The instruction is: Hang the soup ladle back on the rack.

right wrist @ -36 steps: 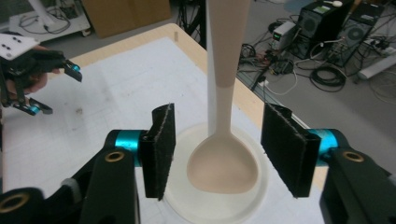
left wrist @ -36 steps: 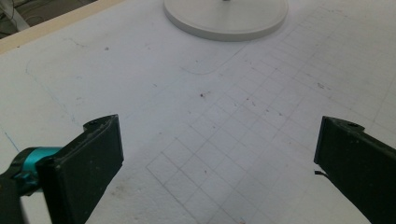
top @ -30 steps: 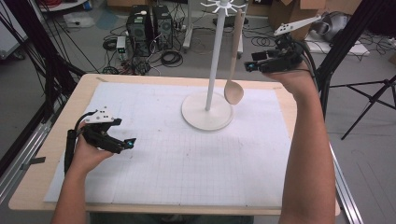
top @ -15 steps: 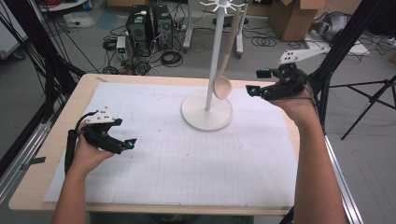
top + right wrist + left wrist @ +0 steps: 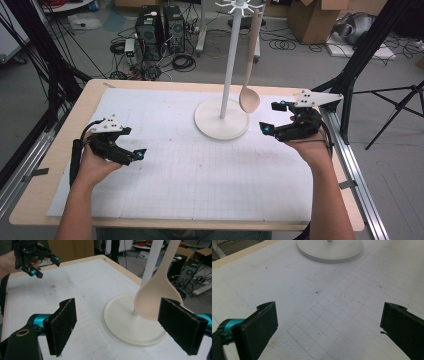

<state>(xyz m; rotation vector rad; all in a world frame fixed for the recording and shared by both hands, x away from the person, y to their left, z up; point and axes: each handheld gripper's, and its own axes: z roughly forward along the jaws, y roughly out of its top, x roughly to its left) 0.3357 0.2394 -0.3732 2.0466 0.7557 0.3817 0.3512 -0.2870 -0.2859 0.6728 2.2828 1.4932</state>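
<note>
A white stand [image 5: 221, 120] with a round base and a tall pole stands at the mat's far middle. A pale wooden spoon [image 5: 249, 97] hangs from the hook ring at its top [image 5: 240, 6], bowl down, just above the base's right side. My right gripper [image 5: 271, 117] is open and empty, right of the base and close to the spoon's bowl. In the right gripper view the bowl [image 5: 156, 297] hangs between and beyond the jaws [image 5: 118, 302], over the base [image 5: 125, 322]. My left gripper [image 5: 134, 146] is open and empty, low over the mat's left part [image 5: 329, 308].
A white gridded mat [image 5: 200, 170] covers the wooden table [image 5: 60, 165]. Beyond the far edge the floor holds computer towers [image 5: 157, 25], cables and cardboard boxes [image 5: 315, 20]. Black frame legs [image 5: 367, 50] and a rail run along the right side.
My right gripper has come down from beside the spoon's handle to the level of its bowl. The spoon swung left and back on its hook. The left gripper has not moved.
</note>
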